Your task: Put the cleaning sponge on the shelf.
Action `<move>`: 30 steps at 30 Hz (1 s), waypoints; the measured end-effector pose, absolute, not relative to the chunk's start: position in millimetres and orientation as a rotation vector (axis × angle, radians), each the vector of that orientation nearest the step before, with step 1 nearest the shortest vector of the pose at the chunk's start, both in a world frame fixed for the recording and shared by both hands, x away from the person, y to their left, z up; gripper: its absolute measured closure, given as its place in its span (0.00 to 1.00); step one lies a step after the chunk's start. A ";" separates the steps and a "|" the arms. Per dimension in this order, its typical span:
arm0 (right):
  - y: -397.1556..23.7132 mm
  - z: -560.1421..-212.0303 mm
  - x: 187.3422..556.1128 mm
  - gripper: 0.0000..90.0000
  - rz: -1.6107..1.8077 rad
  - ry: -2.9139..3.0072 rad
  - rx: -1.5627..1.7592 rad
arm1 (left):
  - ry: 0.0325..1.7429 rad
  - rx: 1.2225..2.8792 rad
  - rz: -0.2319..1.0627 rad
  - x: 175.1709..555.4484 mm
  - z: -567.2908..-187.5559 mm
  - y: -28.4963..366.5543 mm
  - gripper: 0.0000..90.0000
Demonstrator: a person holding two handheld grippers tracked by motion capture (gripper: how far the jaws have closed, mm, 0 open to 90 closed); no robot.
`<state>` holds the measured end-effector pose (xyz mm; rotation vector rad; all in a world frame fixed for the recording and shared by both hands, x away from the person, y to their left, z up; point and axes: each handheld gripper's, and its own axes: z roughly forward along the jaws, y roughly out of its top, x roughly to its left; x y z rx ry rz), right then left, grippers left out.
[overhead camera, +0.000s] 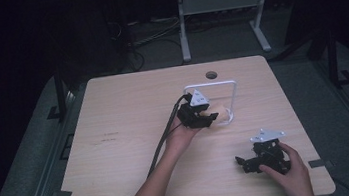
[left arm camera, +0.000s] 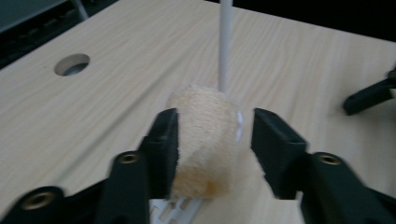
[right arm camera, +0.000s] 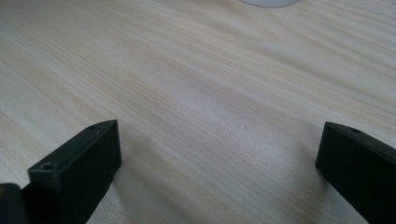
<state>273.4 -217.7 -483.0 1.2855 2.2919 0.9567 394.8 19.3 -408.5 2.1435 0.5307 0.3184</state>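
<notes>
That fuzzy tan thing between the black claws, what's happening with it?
A person is working at a wooden table with a gripper in each hand. The left gripper has a fuzzy tan roll between its jaws, next to a white wire stand. One jaw touches the roll; the other shows a small gap, so a firm grip isn't certain. The right gripper sits open over bare table, near the person's side, holding nothing.

Your worktop (overhead camera: pixel 131 133): pale wood grain, round cable hole (overhead camera: pixel 211 75) near its far edge | floor (overhead camera: pixel 236 45): dark grey, loose cables (overhead camera: pixel 155 37) | behind it: white legs of another table (overhead camera: pixel 183 26) | light: dim, the room around you nearly black
</notes>
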 end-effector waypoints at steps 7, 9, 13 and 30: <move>-217.6 -483.0 273.3 0.00 0.957 2.292 1.287 | 0.535 2.147 0.208 385.9 -410.4 27.9 1.00; -217.6 -482.9 273.3 0.00 0.957 2.292 1.288 | 0.529 2.163 0.183 383.7 -414.1 27.9 1.00; -217.6 -482.9 273.3 0.00 0.957 2.292 1.288 | 0.531 2.167 0.155 379.0 -422.6 26.5 1.00; -217.7 -483.0 273.4 0.00 0.959 2.294 1.285 | 0.567 2.241 0.164 386.6 -450.9 16.3 1.00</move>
